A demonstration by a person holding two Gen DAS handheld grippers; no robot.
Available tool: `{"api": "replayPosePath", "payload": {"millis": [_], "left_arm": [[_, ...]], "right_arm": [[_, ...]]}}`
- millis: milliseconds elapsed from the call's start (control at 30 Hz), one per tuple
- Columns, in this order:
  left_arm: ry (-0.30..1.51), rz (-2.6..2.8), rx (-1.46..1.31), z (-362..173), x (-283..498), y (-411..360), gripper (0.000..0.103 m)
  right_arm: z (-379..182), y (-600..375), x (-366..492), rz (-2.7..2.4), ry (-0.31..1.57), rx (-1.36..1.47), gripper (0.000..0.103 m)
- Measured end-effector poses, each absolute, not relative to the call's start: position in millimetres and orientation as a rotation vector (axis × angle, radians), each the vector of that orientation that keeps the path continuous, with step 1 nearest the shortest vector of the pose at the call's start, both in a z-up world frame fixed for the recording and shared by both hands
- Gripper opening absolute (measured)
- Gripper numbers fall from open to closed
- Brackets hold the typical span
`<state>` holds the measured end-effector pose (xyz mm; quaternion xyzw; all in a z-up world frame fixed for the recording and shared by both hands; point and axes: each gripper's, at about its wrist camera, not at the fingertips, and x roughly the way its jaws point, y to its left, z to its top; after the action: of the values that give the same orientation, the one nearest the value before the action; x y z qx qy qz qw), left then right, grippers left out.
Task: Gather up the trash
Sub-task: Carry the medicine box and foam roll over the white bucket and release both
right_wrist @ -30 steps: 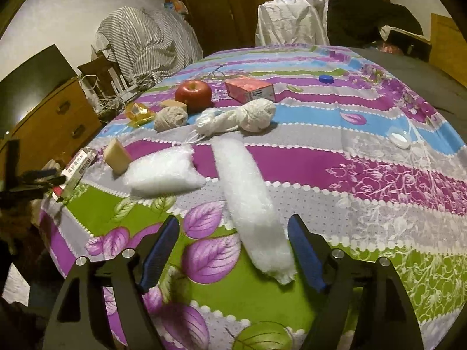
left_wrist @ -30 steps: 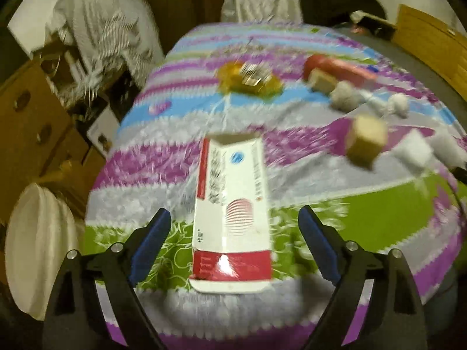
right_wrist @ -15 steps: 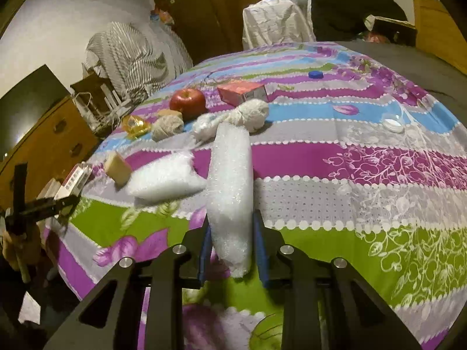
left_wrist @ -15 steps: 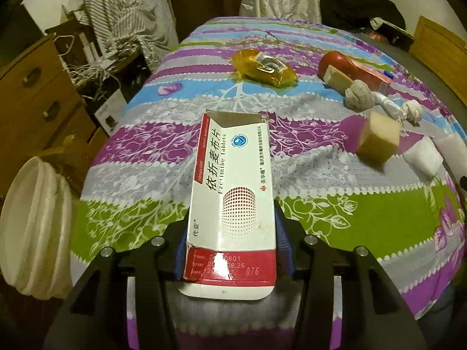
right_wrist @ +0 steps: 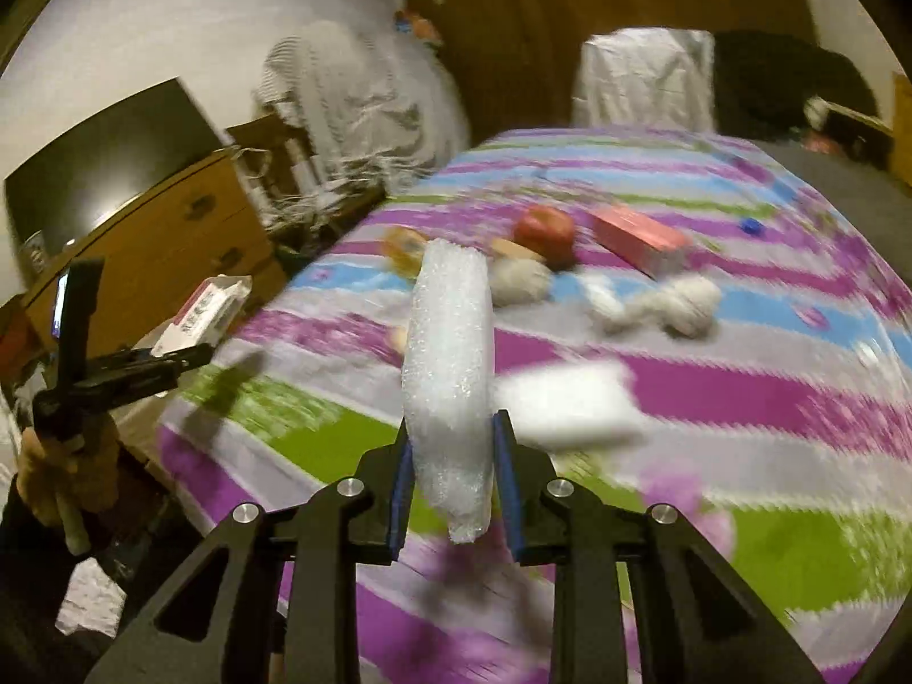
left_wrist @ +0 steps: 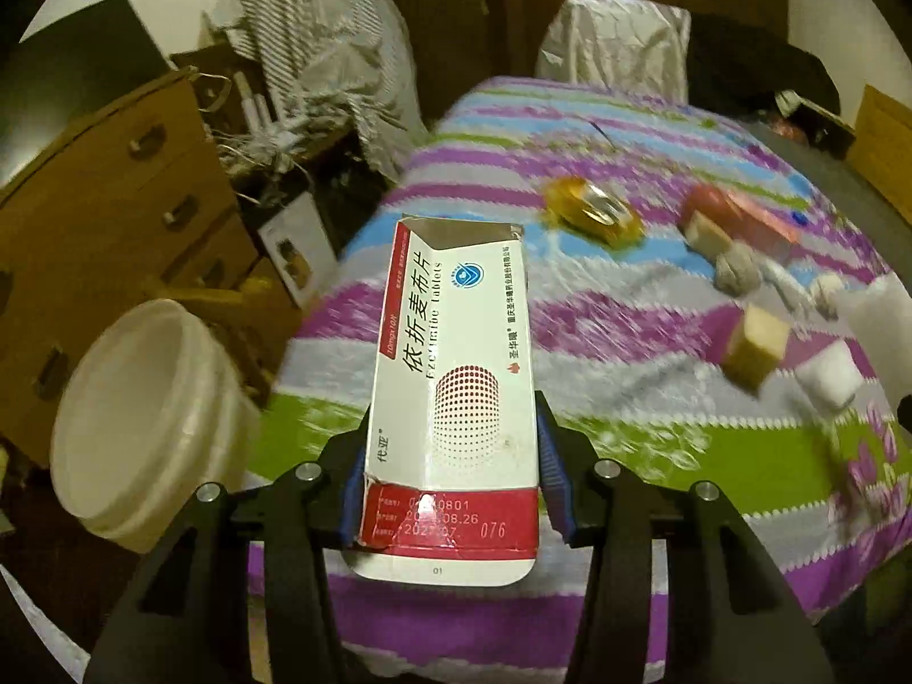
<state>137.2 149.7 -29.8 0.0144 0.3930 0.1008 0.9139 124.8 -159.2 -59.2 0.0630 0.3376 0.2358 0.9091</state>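
Now our left claw (left_wrist: 453, 490) pinches the box (left_wrist: 456, 387) above the bed's (left_wrist: 655, 456) left edge, beside a bucket (left_wrist: 142, 422). Our right claw (right_wrist: 453, 484) pinches the bubble wrap (right_wrist: 450, 353), lifted over the bed's near edge; an apple (right_wrist: 544, 228) lies farther off.

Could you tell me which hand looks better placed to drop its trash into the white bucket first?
Left, probably. The left gripper is clamped on the medicine box, and the white bucket sits close beside it, just off the table edge. The right gripper, holding the bubble wrap roll, is over the tablecloth, farther from that side.
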Motion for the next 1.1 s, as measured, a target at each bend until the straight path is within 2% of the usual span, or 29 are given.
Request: {"api": "replayPosePath", "payload": {"millis": [267, 567, 900, 1100], "left_arm": [[0.724, 0.319, -0.027, 9.8, 121.6, 219.0, 0.047], [0.676, 0.441, -0.075, 31.2, 107.1, 299.4, 0.047], [0.703, 0.57, -0.108, 26.4, 87.9, 384.8, 0.047], [0.738, 0.616, -0.114, 16.6, 79.7, 415.8, 0.047]], "right_arm": [[3.6, -37.2, 152.7, 0.658, 0.672, 0.024, 0.027], [55.0, 105.0, 186.2, 0.809, 0.708, -0.031, 0.027], [74.5, 266.1, 201.1, 0.941, 0.804, -0.125, 0.027], [60.1, 341.4, 203.0, 0.978, 0.867, -0.204, 0.027]]}}
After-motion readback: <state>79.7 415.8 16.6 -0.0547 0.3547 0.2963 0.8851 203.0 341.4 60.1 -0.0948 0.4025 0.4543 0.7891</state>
